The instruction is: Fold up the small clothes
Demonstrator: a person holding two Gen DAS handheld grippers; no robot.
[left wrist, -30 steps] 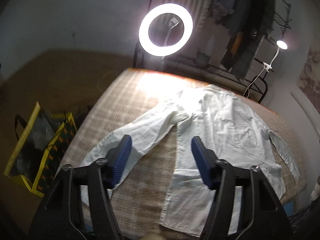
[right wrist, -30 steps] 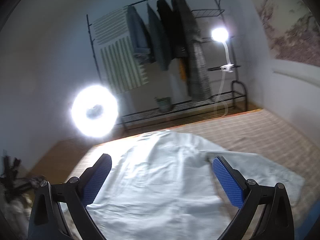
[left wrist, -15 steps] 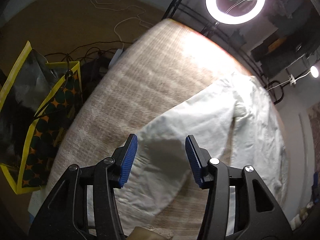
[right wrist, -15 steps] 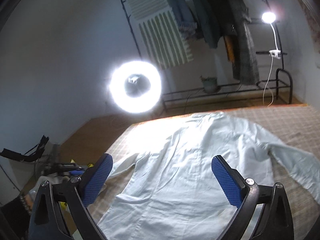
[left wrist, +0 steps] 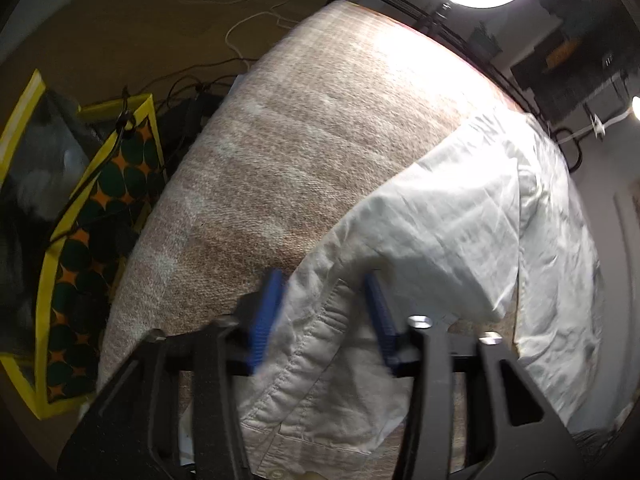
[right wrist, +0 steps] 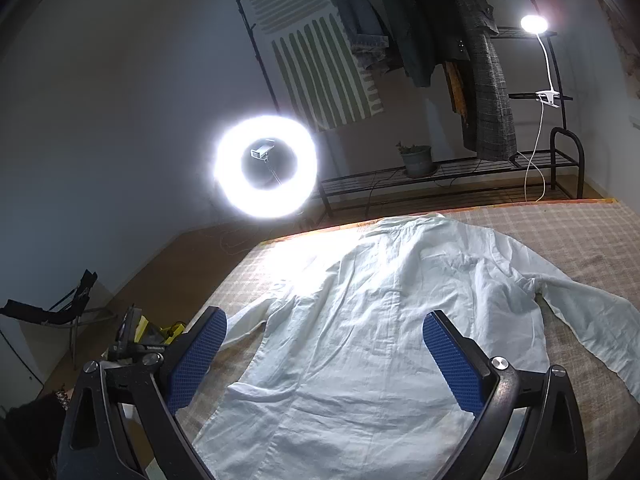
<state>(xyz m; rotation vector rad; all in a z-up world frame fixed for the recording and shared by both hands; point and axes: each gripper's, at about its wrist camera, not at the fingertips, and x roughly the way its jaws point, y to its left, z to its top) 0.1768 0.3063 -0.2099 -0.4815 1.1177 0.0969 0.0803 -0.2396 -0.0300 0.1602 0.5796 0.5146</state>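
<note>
We see a white shirt (right wrist: 384, 320) spread flat on the checked bed (right wrist: 592, 236), collar far. Left of the bed stands a yellow-edged bag (left wrist: 80, 216), contents unclear. Our left gripper (left wrist: 320, 312) has just been closing around the sleeve cuff (left wrist: 316, 352); our right gripper (right wrist: 324, 356) hovers wide open, empty

readable text: none that can be made out in either wrist view
white shirt (right wrist: 384, 344): plain cloth, no label or print showing
yellow-edged bag (left wrist: 80, 240): a pattern of dark rounds and orange stars only, no words
striped cloth on the rack (right wrist: 316, 64): green bars on white, no lettering
small device beside the right gripper (right wrist: 138, 344): a thin pale line that may be print, too small and dim to read
</note>
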